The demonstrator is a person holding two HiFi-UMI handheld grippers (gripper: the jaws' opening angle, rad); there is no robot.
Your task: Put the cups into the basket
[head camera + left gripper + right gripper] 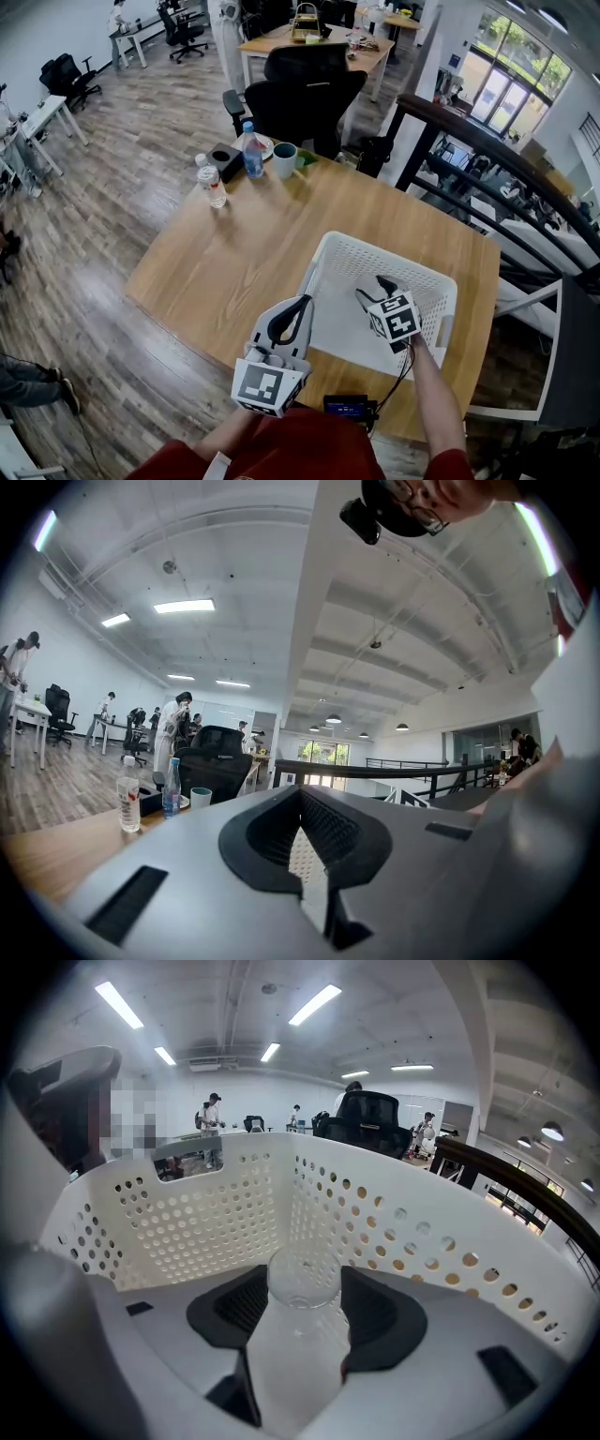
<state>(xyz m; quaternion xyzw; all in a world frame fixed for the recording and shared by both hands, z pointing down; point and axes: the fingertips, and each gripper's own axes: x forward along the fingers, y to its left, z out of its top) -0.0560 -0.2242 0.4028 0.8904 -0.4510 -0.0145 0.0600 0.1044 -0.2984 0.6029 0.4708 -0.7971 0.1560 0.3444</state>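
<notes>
The wooden table (234,253) carries the work area. The white perforated basket (375,255) sits at its near right part, close to the table edge.

The left gripper (289,321) hangs just beside the basket's left wall. Its jaws are pressed together and there is nothing between them.

The right gripper (378,289) is inside the basket, below the rim. Its jaws pinch the clear cup (302,1283), one pad on each side. The cup lies along the jaws with its round end pointing away from the camera. The views do not show whether it touches the basket floor.

A second cup, the green-and-white mug (284,160), stands at the far table edge beside two water bottles (252,150), well apart from the basket. It is not yet loaded.

Judged step: release of the clear cup inside the basket.

Possible faults from here:
- Drop from height. If the jaws spread while the cup is off the floor, the cup can bounce or roll against a wall.
- Crushing. The cup looks thin-walled, and added squeeze can deform it.
- Snagging. If the jaws open only partly, the cup can lift out with the gripper on withdrawal.
- Basket shift. The basket looks light. A knock on its wall from either gripper can push it toward the table edge.
</notes>
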